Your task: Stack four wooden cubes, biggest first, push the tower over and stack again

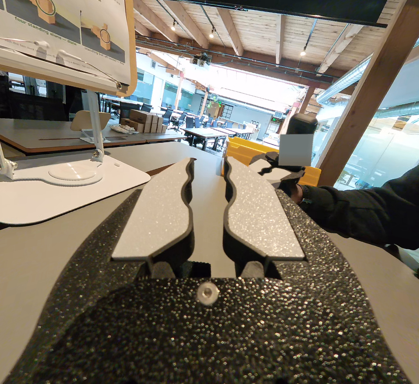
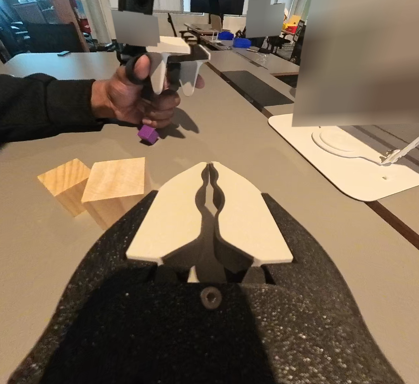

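1. Right wrist view: right gripper [image 2: 209, 164] has its fingers pressed together, nothing in them, hovering over the table [image 2: 226, 146].
2. Two wooden cubes [image 2: 115, 178] [image 2: 65, 177] sit touching just to its left.
3. Left gripper [image 1: 208, 161] has fingers apart, empty; a purple cube [image 2: 147, 135] sits under that hand [image 2: 133, 99].

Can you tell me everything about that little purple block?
The purple block is a small cube with flat, plain faces; its material cannot be told. It sits on the grey table, turned so one corner points toward the camera. It lies just under the hand gripping the left tool, which hides its top edge, so contact cannot be told. It is farther back than the two wooden cubes and apart from them. Only the right wrist view shows it.
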`<state>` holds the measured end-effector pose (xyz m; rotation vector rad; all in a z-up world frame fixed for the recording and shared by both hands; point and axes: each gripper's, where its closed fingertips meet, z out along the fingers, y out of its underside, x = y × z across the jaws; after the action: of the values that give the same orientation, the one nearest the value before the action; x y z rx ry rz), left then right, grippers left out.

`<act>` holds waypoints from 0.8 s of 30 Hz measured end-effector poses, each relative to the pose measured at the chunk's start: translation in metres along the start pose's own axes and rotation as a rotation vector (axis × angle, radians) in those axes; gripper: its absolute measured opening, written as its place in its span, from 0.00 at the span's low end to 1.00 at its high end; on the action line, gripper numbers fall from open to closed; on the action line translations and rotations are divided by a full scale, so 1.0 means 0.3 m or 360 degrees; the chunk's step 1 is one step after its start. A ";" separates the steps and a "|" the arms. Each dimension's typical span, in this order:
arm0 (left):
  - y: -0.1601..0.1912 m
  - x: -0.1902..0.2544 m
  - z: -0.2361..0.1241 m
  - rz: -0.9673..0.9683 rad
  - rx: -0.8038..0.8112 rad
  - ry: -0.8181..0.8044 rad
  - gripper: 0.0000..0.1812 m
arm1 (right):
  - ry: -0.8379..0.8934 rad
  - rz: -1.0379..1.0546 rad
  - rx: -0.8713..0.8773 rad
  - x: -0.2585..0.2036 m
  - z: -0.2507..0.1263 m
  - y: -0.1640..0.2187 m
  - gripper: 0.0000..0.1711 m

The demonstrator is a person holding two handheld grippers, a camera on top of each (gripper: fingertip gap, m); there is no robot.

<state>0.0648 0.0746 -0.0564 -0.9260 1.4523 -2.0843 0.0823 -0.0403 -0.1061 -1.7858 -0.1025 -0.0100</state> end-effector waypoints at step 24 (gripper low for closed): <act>0.075 0.304 0.010 0.0605 -0.0447 -0.0027 0.23 | 0.0152 0.0055 0.0449 0.012 -0.021 -0.118 0.06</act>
<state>0.0043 0.0027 -0.0516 -0.6938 1.7836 -1.6234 0.0834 -0.0386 -0.0699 -1.5023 -0.0035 -0.0538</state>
